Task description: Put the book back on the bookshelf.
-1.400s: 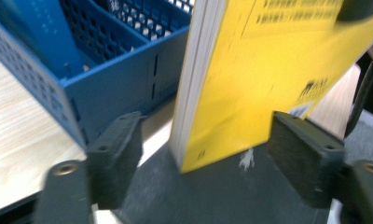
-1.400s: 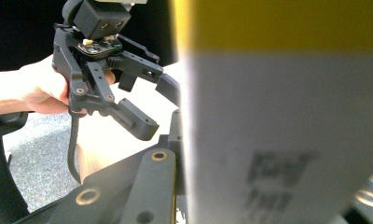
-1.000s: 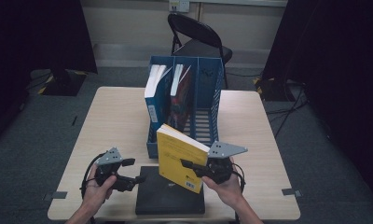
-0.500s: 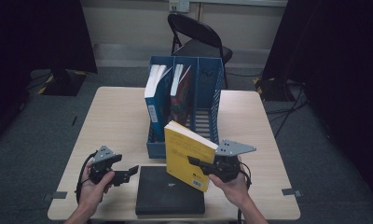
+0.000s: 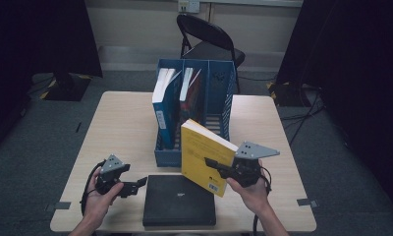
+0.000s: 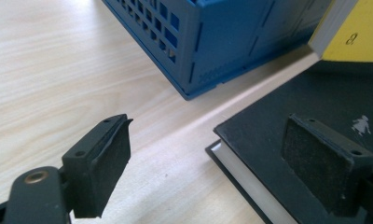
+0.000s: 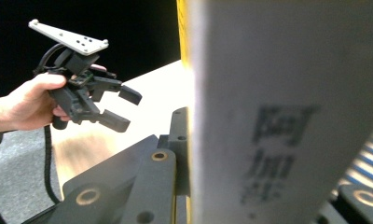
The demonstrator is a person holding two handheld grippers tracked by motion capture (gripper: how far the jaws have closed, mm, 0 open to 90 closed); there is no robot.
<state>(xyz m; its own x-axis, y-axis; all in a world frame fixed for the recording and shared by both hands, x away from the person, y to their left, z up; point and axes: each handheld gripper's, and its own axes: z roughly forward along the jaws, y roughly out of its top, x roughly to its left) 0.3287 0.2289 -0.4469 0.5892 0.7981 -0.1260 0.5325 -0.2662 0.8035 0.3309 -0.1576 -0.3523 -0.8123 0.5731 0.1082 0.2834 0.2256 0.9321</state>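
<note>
My right gripper (image 5: 215,166) is shut on a yellow book (image 5: 202,155), held tilted on edge above the table in front of a blue file rack (image 5: 219,98). The book's pale spine (image 7: 278,93) stands close in the right gripper view, clamped between the jaws at the bottom (image 7: 268,196). A black book (image 5: 180,201) lies flat at the table's front. My left gripper (image 5: 138,186) is open just left of it. In the left gripper view (image 6: 212,154) the black book's corner (image 6: 315,107) lies between the pads, untouched.
The rack holds a blue-and-white book (image 5: 162,105) and a red one (image 5: 189,93); its right slot looks free. A folding chair (image 5: 209,39) stands behind the wooden table (image 5: 121,123). Bare tabletop lies to the left and right of the rack.
The right gripper has lifted the yellow book a little and carried it slightly to the right. The left gripper has hardly moved and stays open.
</note>
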